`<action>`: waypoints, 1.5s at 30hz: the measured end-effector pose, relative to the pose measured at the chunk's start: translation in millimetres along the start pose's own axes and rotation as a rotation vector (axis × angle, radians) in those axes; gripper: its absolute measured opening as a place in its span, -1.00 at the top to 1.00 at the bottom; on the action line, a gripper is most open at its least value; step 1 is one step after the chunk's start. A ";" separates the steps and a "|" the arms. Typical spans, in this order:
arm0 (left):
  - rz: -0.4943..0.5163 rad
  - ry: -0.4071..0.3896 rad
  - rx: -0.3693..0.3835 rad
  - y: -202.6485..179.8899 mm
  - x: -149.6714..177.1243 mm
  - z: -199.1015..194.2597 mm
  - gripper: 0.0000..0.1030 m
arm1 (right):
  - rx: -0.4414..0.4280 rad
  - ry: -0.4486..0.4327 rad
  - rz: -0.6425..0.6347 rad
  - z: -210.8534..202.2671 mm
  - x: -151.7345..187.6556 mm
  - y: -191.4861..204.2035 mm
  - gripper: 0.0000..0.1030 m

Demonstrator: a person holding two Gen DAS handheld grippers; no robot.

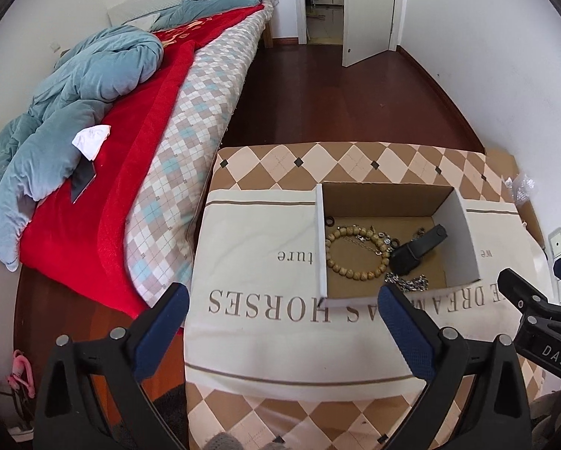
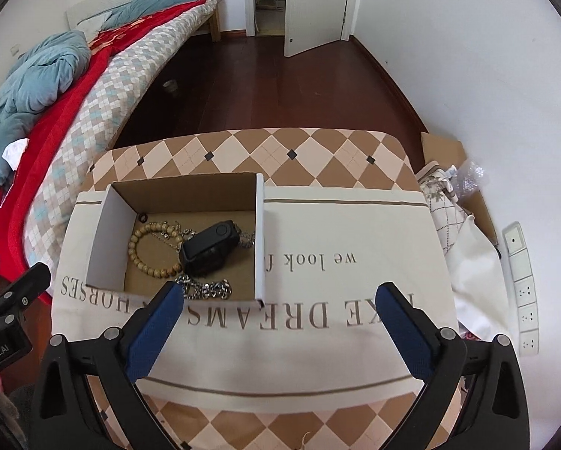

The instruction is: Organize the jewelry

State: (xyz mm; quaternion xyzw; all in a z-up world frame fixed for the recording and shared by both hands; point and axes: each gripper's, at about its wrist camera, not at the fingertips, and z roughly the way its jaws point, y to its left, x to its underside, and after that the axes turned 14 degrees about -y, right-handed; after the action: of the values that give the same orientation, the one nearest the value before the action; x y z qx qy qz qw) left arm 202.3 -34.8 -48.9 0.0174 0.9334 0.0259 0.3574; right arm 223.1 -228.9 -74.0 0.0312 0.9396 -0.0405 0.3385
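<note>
An open cardboard box (image 1: 455, 225) (image 2: 104, 225) stands on a cream cloth with printed letters (image 1: 265, 322) (image 2: 340, 300). Inside lie a wooden bead bracelet (image 1: 355, 251) (image 2: 149, 251), a silver chain (image 1: 411, 283) (image 2: 209, 288), thin chains, small rings and a black watch-like object (image 1: 417, 249) (image 2: 211, 249). My left gripper (image 1: 284, 302) is open and empty, just in front of the box, left of it. My right gripper (image 2: 280, 302) is open and empty, in front of the box's right corner.
The cloth covers a diamond-patterned table (image 1: 280, 157) (image 2: 243, 146). A bed (image 1: 138, 120) (image 2: 74, 86) with red and blue bedding runs along the left. Bags and cardboard (image 2: 464, 225) lie to the right by the wall, with sockets (image 2: 524, 288). An open door (image 2: 310, 3) is at the back.
</note>
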 end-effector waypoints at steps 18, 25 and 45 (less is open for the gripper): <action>-0.070 -0.140 0.020 17.6 2.3 -157.0 -0.99 | 0.018 -0.195 -0.007 -176.6 -0.1 -9.5 -1.00; -0.046 -0.186 0.045 11.0 5.5 -217.9 -0.99 | 0.008 -0.256 -0.006 -245.3 1.6 -15.5 -1.00; -0.069 -0.206 0.080 -2.2 20.4 -299.4 -0.99 | -0.006 -0.287 -0.001 -338.9 29.4 -36.2 -1.00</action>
State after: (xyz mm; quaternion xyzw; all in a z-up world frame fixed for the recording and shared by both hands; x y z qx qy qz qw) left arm -13.0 -46.7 159.9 0.0024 0.8920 -0.0257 0.4513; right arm -17.4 -231.2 169.3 0.0235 0.8815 -0.0421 0.4696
